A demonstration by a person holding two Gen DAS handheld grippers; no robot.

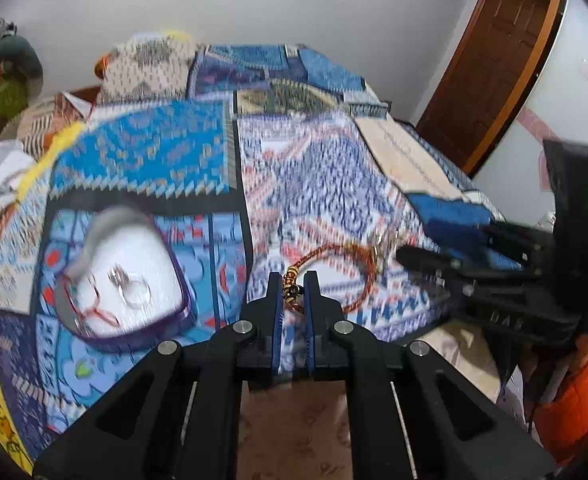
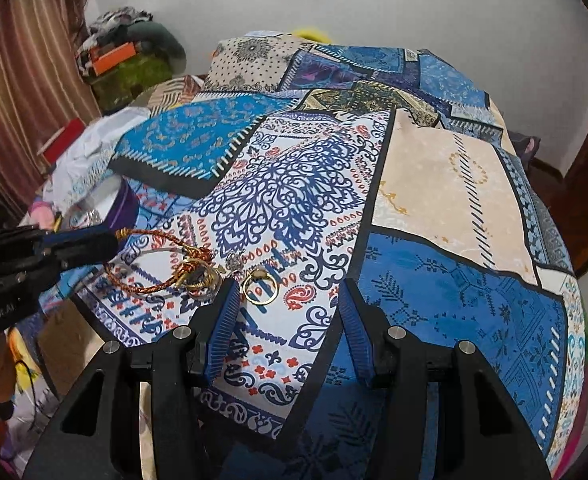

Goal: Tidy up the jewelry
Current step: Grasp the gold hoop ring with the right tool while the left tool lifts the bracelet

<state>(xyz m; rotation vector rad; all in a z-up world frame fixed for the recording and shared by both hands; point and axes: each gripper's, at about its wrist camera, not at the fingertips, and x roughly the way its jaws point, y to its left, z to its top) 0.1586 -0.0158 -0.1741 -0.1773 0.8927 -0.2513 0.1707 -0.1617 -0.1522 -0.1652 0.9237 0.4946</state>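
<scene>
Left gripper (image 1: 294, 290) is pinched on the beaded knot of a twisted orange cord bracelet (image 1: 343, 258), over the quilted patchwork bedspread (image 1: 317, 168). Right gripper (image 2: 290, 292) is spread wide, holding nothing. Thin gold ring (image 2: 259, 286) lies flat just past its left pad. Purple-rimmed heart-shaped tray (image 1: 134, 276) sits left of the bracelet.

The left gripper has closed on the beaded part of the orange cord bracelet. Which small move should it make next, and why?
Probably lift a little and carry it left toward the purple-rimmed tray. The left gripper is shut on the orange cord bracelet, whose loop lies on the bedspread beside other rings. Two rings already lie in the tray. The right gripper is open over a gold ring.
</scene>
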